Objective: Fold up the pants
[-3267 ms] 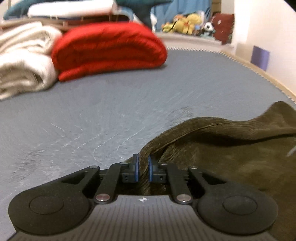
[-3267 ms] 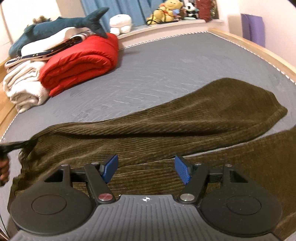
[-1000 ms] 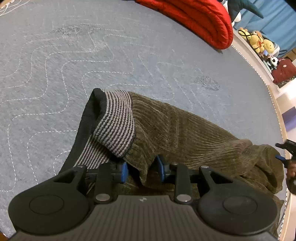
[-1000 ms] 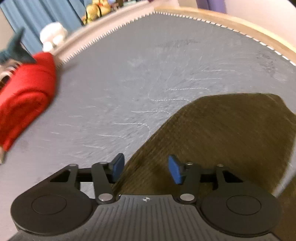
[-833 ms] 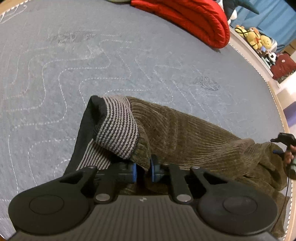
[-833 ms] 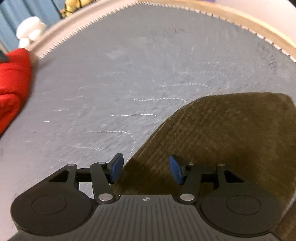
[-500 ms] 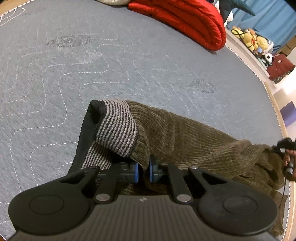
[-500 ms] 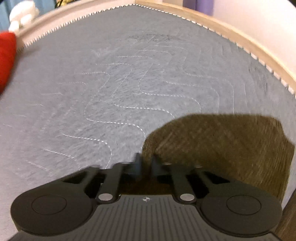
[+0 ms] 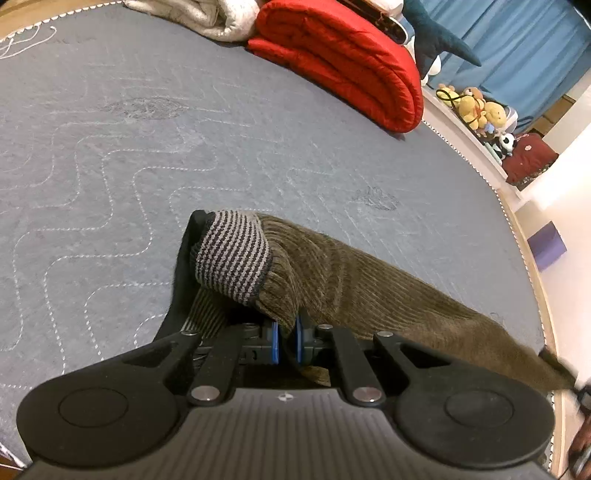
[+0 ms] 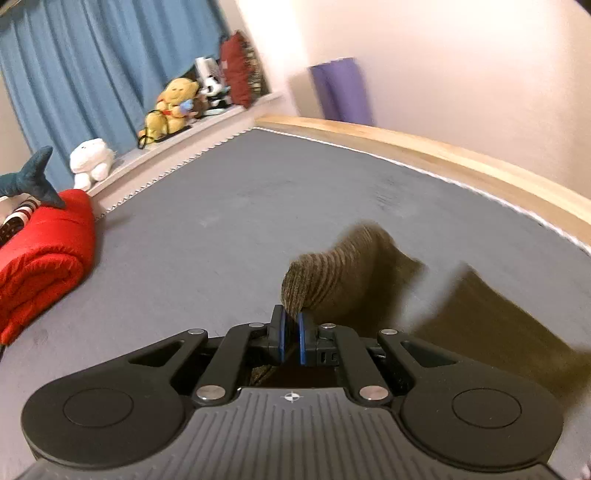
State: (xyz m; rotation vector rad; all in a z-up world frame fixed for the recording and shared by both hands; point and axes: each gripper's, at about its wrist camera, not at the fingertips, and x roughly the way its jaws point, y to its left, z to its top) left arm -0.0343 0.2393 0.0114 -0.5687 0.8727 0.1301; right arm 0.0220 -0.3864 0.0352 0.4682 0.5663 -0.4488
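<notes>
Since a second ago we have closed both tongs and lifted: our right gripper (image 10: 290,326), then wide apart over flat cloth, now pinches a raised fold, and the view behind it has swung from mattress to wall and curtain. Our left gripper (image 9: 286,341) has narrowed onto the waist end, and its jaws are closing the last bit with cloth between them.

The pants (image 9: 354,288) are olive-brown corduroy with fine lengthwise ribs. At the waist the fabric is turned back, showing a grey-and-black striped knit lining (image 9: 232,258) and a black edge beside it. From the left pads the pants run in a taut band toward the lower right of the left view, up off the mattress (image 9: 110,184). In the right view the pinched fold bulges above the blue pads, and the rest trails away, blurred, to the right.

We can read no label, brand or writing on the pants or on either gripper.

The mattress is grey, quilted in wavy white stitching. At its far side lies a rolled red blanket (image 9: 343,59), with a cream one (image 9: 207,18) next to it. Plush toys (image 10: 170,107) sit on a ledge before a blue curtain (image 10: 92,70).
</notes>
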